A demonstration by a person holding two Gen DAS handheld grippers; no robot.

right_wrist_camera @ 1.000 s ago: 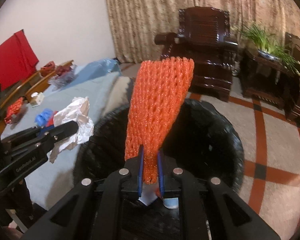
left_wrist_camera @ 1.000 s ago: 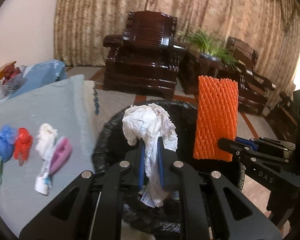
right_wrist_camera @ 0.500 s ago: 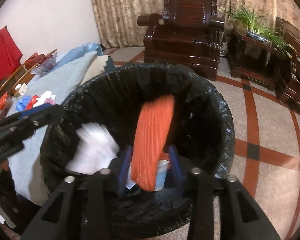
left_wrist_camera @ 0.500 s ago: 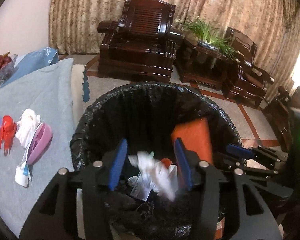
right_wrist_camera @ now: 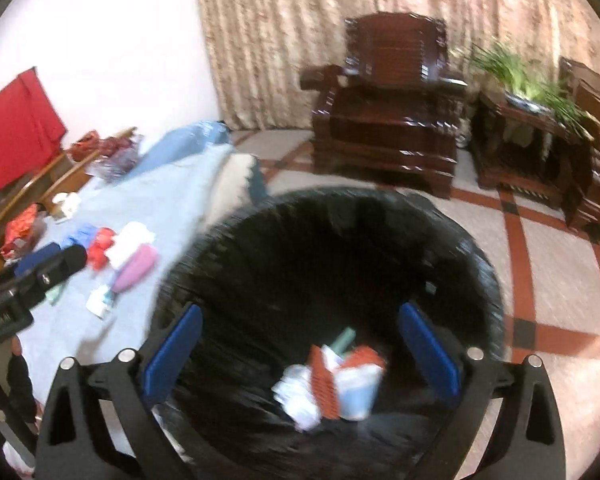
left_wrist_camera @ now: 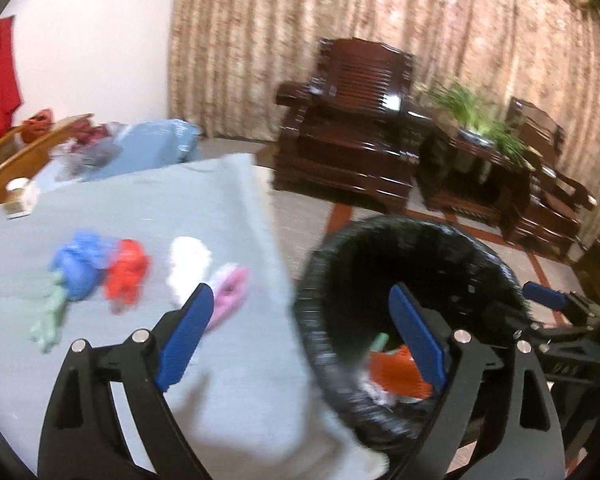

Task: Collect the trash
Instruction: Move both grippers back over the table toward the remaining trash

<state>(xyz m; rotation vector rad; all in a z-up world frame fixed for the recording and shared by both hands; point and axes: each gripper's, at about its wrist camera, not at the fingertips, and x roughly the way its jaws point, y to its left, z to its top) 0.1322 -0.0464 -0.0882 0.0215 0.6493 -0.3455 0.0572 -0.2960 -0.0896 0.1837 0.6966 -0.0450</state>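
A bin lined with a black bag (left_wrist_camera: 312, 304) (right_wrist_camera: 484, 280) stands beside the table. The orange foam net (right_wrist_camera: 324, 380) (left_wrist_camera: 396, 372) and the white crumpled paper (right_wrist_camera: 296, 396) lie inside it with other scraps. My left gripper (left_wrist_camera: 300, 340) is open and empty over the table's right edge, by the bin's rim. My right gripper (right_wrist_camera: 300, 356) is open and empty above the bin's mouth. On the grey-blue table cloth (left_wrist_camera: 140, 208) lie a blue wad (left_wrist_camera: 80, 264), a red wad (left_wrist_camera: 126, 270), a white wad (left_wrist_camera: 188, 268), a pink wrapper (left_wrist_camera: 230, 296) and a green piece (left_wrist_camera: 50, 320).
A dark wooden armchair (left_wrist_camera: 352, 140) (right_wrist_camera: 392, 120) stands behind the bin, with a wooden side table and green plant (left_wrist_camera: 476, 120) to its right. Clutter and a blue bag (left_wrist_camera: 156, 144) sit at the table's far end. Red-striped tile floor (right_wrist_camera: 548, 264) lies right of the bin.
Both grippers opened and dropped the white paper and orange net into the bin. The left gripper has since swung left toward the table; both are now wide open and raised.
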